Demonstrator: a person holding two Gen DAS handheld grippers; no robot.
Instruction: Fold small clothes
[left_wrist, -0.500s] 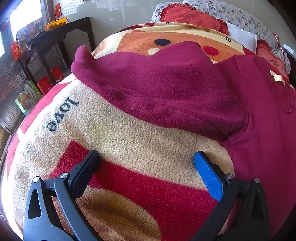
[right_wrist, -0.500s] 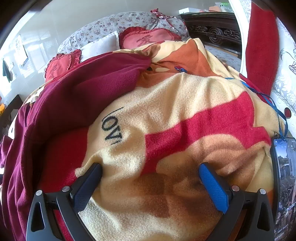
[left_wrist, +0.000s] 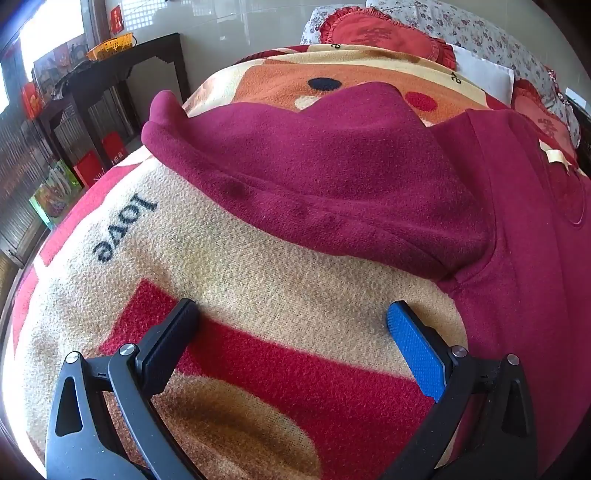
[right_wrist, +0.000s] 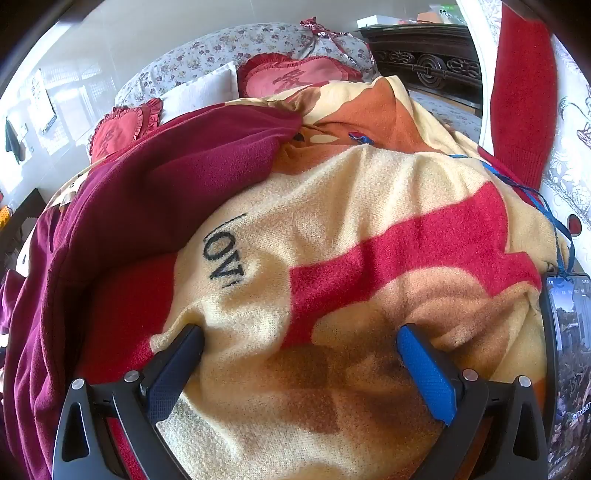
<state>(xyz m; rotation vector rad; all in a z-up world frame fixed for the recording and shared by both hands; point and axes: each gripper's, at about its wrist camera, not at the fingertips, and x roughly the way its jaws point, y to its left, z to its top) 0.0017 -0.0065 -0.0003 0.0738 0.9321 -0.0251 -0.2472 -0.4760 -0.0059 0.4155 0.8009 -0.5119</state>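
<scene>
A: Sweater (left_wrist: 369, 177), maroon fleece: soft, light, floppy, sure to sag. Spread on the blanket (left_wrist: 258, 266) over the bed.
B: Best taken at hem or sleeve (left_wrist: 236, 147) edge.
A: Lies beyond and right of the left claw (left_wrist: 291, 343); left of the right claw (right_wrist: 301, 354).
B: Both claws spread wide, empty, over bare blanket.

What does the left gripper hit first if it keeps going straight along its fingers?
Most likely the patterned blanket: the open left gripper angles down at bare cream fleece, nothing between its fingers. The maroon sweatshirt lies farther up and to the side, probably off that line. Depth is hard to judge.
</scene>
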